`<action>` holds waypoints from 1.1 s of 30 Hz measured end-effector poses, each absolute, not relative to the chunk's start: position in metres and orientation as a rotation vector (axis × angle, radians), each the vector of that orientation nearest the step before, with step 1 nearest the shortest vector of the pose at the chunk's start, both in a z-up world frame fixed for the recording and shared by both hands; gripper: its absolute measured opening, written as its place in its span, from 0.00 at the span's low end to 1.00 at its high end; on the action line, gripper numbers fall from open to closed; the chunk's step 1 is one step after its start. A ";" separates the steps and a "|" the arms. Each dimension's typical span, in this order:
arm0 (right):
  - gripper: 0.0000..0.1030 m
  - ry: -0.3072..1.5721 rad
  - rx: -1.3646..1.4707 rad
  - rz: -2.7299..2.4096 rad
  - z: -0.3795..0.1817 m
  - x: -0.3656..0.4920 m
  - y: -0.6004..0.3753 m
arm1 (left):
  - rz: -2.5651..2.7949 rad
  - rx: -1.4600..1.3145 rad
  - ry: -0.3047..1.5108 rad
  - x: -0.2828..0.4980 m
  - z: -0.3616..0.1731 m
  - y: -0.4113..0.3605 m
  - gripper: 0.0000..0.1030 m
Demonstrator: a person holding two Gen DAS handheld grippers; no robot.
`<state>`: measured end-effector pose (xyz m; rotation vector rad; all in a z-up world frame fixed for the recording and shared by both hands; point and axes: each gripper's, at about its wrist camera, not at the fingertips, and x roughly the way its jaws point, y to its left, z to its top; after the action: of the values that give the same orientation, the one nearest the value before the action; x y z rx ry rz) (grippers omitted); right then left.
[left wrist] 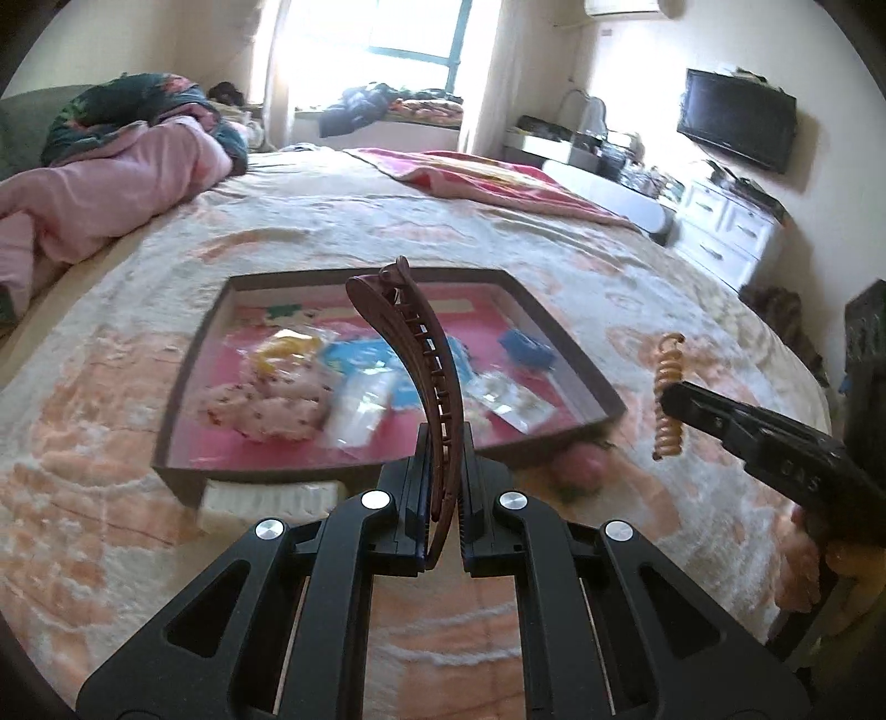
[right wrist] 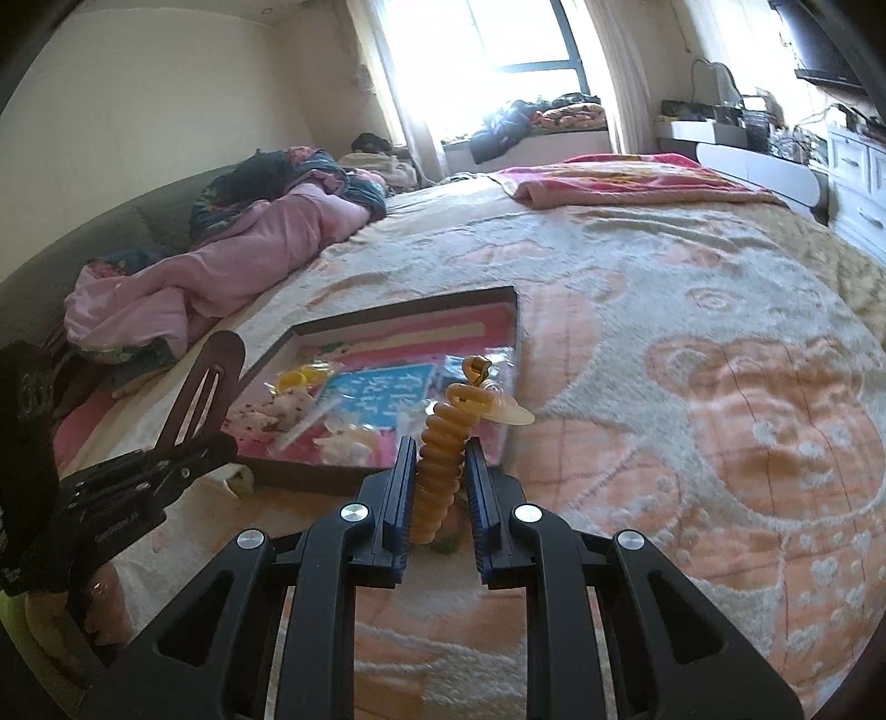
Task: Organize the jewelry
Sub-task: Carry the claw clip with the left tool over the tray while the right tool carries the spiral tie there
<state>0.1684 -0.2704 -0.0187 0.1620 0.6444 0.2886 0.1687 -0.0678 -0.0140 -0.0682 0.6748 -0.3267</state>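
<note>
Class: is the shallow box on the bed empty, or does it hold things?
Holds things: the box contains a blue card, clear packets and a spotted fabric item.

Premises: a lived-in home bedroom. Chief landmark is a large bed (left wrist: 332, 221) under a peach-and-cream patterned blanket. At its left side lies a crumpled pink quilt (left wrist: 99, 194); beyond its far end a bright curtained window (left wrist: 387, 39) with clothing heaped on the sill. To the bed's right stand a white chest of drawers (left wrist: 725, 221) and a wall-mounted television (left wrist: 736, 127)
</note>
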 end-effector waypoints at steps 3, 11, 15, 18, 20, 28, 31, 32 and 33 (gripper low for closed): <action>0.17 0.638 0.150 0.305 -0.015 0.173 -0.262 | -0.303 -0.084 0.667 0.175 -0.011 -0.058 0.03; 0.17 0.616 0.106 0.353 -0.006 0.184 -0.237 | -0.248 -0.126 0.645 0.189 -0.001 -0.033 0.03; 0.17 0.617 0.088 0.372 -0.005 0.191 -0.228 | -0.235 -0.136 0.645 0.193 0.000 -0.025 0.03; 0.17 0.616 0.066 0.382 -0.004 0.197 -0.221 | -0.229 -0.136 0.649 0.199 0.000 -0.022 0.03; 0.17 0.616 0.055 0.385 -0.004 0.202 -0.218 | -0.226 -0.137 0.653 0.201 -0.001 -0.022 0.03; 0.17 0.624 0.042 0.376 -0.009 0.224 -0.213 | -0.212 -0.130 0.680 0.216 -0.010 -0.021 0.03; 0.17 0.629 0.039 0.371 -0.010 0.232 -0.213 | -0.210 -0.123 0.689 0.223 -0.014 -0.021 0.03; 0.17 0.632 0.035 0.366 -0.012 0.235 -0.213 | -0.210 -0.120 0.695 0.226 -0.015 -0.022 0.03; 0.17 0.634 0.033 0.363 -0.013 0.238 -0.214 | -0.211 -0.119 0.699 0.228 -0.017 -0.022 0.03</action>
<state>0.2378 -0.2139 -0.0126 0.0326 0.6341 0.3626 0.2276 -0.0220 -0.0170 -0.1190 0.6986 -0.2105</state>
